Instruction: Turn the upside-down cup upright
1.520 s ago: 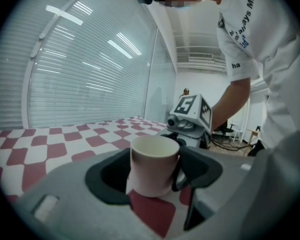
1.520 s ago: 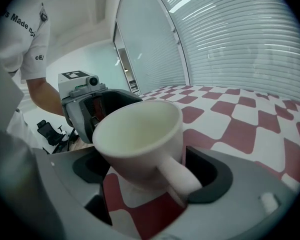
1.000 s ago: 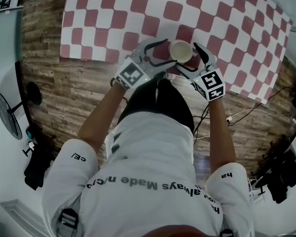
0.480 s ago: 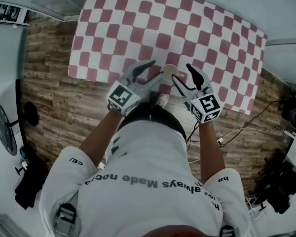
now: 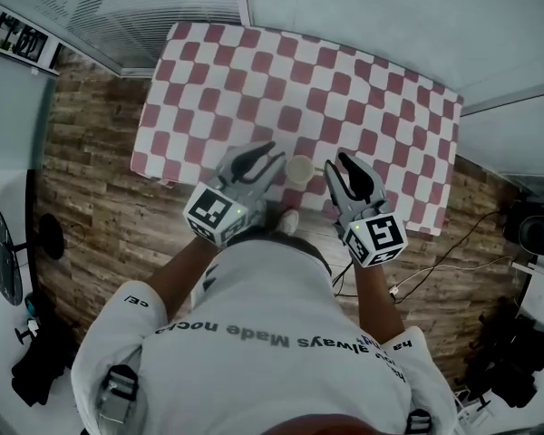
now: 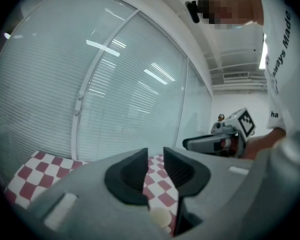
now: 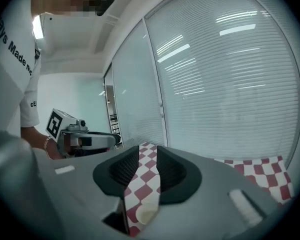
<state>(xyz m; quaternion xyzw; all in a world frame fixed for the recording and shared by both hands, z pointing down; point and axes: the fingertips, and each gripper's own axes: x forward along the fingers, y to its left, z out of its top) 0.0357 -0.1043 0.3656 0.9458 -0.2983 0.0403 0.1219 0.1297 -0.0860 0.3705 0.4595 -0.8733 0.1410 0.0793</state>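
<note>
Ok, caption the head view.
Left hand-held gripper and right hand-held gripper, jaws closing empty, frame the cup on checked cloth.

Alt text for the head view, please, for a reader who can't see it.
Seen from above, a person in a white T-shirt holds the left gripper and right gripper over a red-and-white checked tablecloth, with a pale cup standing on it between them. Both grippers' jaws have just been closing and are narrowly apart with nothing between them. Wood-plank floor lies around it.

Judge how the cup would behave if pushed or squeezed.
The cup looks like thin paper, so probably light and crushable. Standing free on the cloth, it would likely tip if nudged, then roll.
</note>
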